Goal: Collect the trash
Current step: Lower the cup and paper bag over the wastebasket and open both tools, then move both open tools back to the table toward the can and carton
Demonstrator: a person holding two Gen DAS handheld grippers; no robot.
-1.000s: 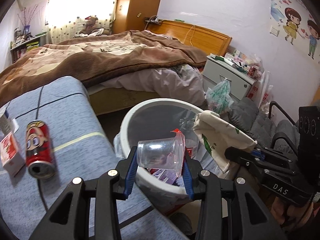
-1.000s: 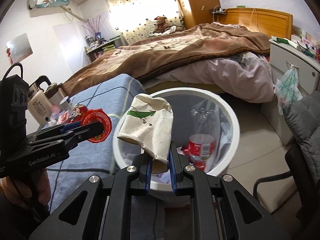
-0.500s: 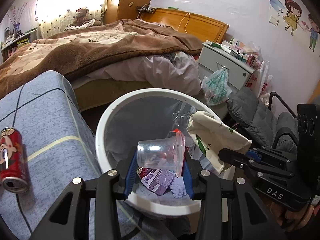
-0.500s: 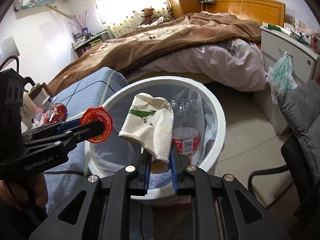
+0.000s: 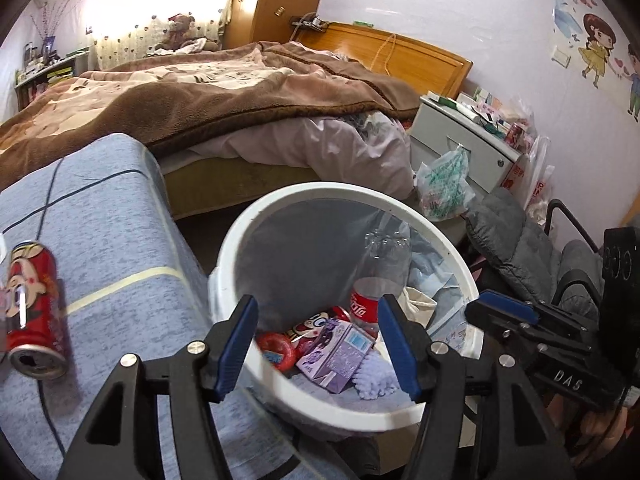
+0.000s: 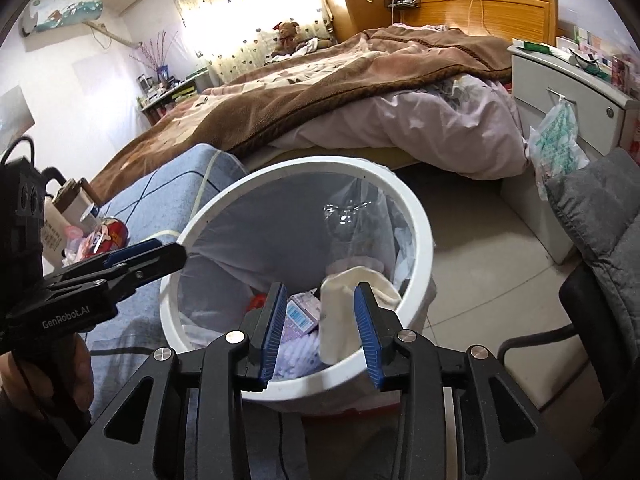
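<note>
L gripper (image 5: 318, 340) and R gripper (image 6: 322, 330), jaws opening w/ nothing gripped, over bin (image 5: 240, 240) at frame centre; paper cup (image 6: 348, 312) loose between R jaws; can (image 5: 34, 308) lower left.

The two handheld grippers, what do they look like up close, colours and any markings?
Both are black, angular frames with silver screws and ribbed blue pads lining the fingers. The left gripper carries white "GenRobot.AI" lettering on its side, seen from the right wrist, with a black cable looping behind its body. The right gripper shows white "DAS" lettering, seen from the left wrist.
</note>
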